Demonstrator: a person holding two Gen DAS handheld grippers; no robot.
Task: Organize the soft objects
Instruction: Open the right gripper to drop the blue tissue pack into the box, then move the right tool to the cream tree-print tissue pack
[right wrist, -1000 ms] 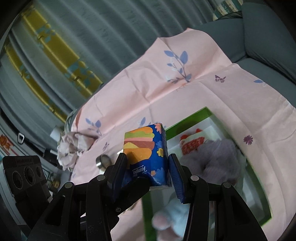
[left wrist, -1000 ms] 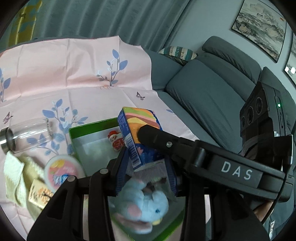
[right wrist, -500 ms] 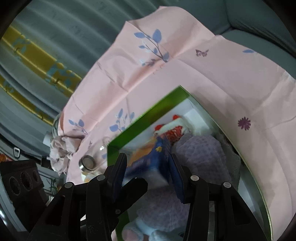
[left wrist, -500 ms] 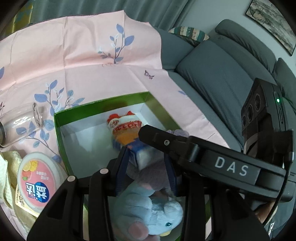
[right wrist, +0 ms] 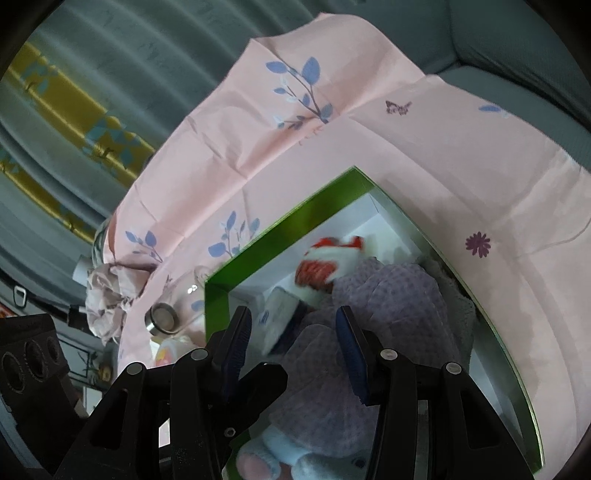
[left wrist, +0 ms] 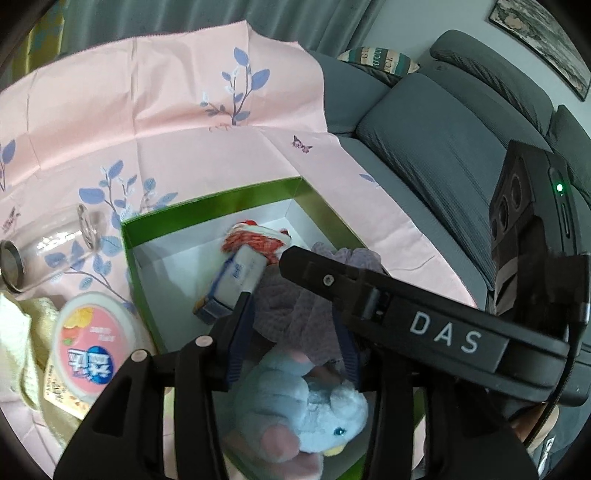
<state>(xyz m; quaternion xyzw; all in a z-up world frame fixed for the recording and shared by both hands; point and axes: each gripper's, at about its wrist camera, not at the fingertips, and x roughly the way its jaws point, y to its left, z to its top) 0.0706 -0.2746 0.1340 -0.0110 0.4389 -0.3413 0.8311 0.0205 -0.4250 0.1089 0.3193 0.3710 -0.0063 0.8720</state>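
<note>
In left wrist view: left gripper (left wrist: pixel 293 332) spread wide, empty, over green box (left wrist: pixel 207 212); tissue pack (left wrist: pixel 236 282) tilted inside beside blue plush (left wrist: pixel 310 402).
In right wrist view: right gripper (right wrist: pixel 293 347) parted, empty; tissue pack (right wrist: pixel 280 314) against lilac cloth (right wrist: pixel 369 332), inside green box (right wrist: pixel 280 236).

We see a grey sofa (left wrist: pixel 436 147) filling the right side of the left wrist view, with a striped cushion (left wrist: pixel 380 62) in its upper corner. On the pale wall at the upper right of the frame hangs a framed picture (left wrist: pixel 543 40). Grey-green curtains (left wrist: pixel 221 14) run along the top. In the right wrist view a yellow patterned band (right wrist: pixel 74 110) crosses the curtains at the left, in soft daylight.
</note>
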